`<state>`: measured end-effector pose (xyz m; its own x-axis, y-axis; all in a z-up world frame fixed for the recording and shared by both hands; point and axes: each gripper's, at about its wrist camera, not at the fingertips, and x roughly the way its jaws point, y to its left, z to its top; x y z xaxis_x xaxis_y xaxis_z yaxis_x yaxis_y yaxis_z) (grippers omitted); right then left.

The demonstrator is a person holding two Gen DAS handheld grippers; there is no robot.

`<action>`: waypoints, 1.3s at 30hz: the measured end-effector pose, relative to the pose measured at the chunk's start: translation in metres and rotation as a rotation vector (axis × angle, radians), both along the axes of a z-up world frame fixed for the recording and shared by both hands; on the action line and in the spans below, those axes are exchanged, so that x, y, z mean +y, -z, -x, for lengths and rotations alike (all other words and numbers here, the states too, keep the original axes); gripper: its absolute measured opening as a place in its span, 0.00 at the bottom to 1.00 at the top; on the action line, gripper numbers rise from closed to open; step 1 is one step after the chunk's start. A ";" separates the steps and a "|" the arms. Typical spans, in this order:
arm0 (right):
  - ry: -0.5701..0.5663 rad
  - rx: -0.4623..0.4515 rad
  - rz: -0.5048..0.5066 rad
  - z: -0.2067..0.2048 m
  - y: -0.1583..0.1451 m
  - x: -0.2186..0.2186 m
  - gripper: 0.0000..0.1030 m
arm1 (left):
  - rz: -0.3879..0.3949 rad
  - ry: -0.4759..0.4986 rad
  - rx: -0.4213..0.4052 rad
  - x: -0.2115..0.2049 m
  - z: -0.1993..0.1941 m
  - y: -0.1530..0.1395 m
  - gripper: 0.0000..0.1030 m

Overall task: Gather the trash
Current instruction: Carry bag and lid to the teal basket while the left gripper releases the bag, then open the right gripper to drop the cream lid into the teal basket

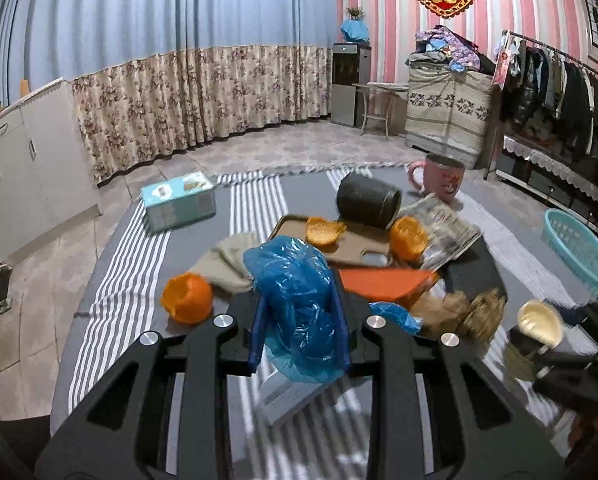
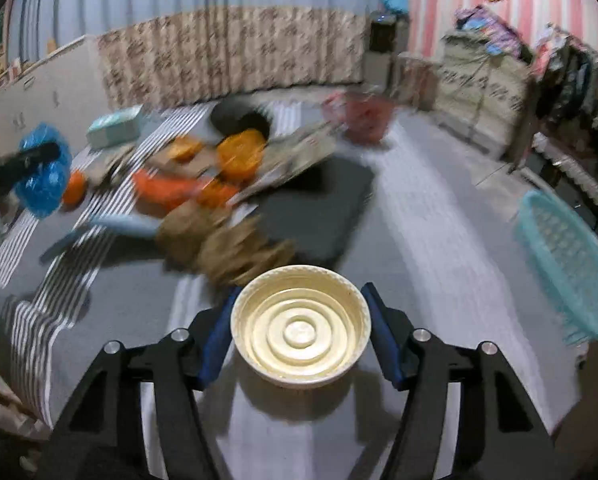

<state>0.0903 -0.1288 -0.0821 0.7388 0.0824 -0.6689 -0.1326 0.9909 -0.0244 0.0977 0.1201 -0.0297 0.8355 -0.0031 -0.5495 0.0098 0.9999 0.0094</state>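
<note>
trash already sits in both grippers, so the step in hand looks like carrying it off, not picking it up. blue plastic bag (image 1: 299, 304) is crumpled between the fingers of the left gripper (image 1: 299, 320), bulging above and below them, and the jaws are clamped on it. cream paper bowl (image 2: 301, 322) sits squarely between the fingers of the right gripper (image 2: 301, 332), rim up, with a pad close at each side; the jaws stand wide, but i cannot tell whether they press the rim or only flank it.

ahead of the left jaws, more scraps lie on the striped cloth (image 1: 123, 288): orange peels (image 1: 189, 298) just to the left and further ones beyond, by the tray (image 1: 339, 248) and newspaper (image 1: 443, 228).

off to the right of the right jaws stands a teal basket (image 2: 571, 268), apart from everything. the next move probably calls for swinging both loads there and releasing over its opening, keeping the bowl level.
</note>
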 end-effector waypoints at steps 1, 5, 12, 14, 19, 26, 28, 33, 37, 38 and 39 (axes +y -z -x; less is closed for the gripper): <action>0.015 -0.016 -0.002 -0.002 -0.007 -0.009 0.59 | 0.000 0.003 -0.008 -0.004 -0.002 -0.003 0.26; 0.109 -0.077 -0.004 -0.013 -0.038 -0.069 0.59 | 0.026 0.066 -0.065 -0.045 -0.013 -0.025 0.26; 0.331 -0.086 -0.013 -0.026 -0.047 -0.195 0.59 | 0.053 0.200 -0.084 -0.143 -0.032 -0.028 0.26; 0.368 -0.079 0.007 -0.025 -0.047 -0.225 0.59 | 0.063 0.238 -0.075 -0.169 -0.038 -0.028 0.26; 0.425 -0.069 -0.027 -0.032 -0.057 -0.282 0.59 | 0.069 0.353 -0.075 -0.252 -0.050 -0.029 0.26; 0.482 -0.058 -0.058 -0.041 -0.038 -0.339 0.59 | 0.081 0.459 -0.026 -0.340 -0.064 -0.008 0.26; 0.498 -0.056 -0.057 -0.042 -0.033 -0.351 0.59 | 0.084 0.488 -0.003 -0.367 -0.073 0.001 0.26; 0.507 -0.049 -0.078 -0.044 -0.026 -0.367 0.59 | 0.073 0.535 0.017 -0.411 -0.085 0.018 0.26; 0.509 -0.033 -0.077 -0.045 -0.019 -0.376 0.59 | 0.079 0.558 0.043 -0.431 -0.097 0.027 0.35; 0.511 -0.030 -0.083 -0.047 -0.018 -0.377 0.59 | 0.083 0.561 0.052 -0.434 -0.102 0.028 0.45; 0.513 -0.029 -0.088 -0.046 -0.018 -0.378 0.59 | 0.084 0.558 0.055 -0.435 -0.105 0.028 0.50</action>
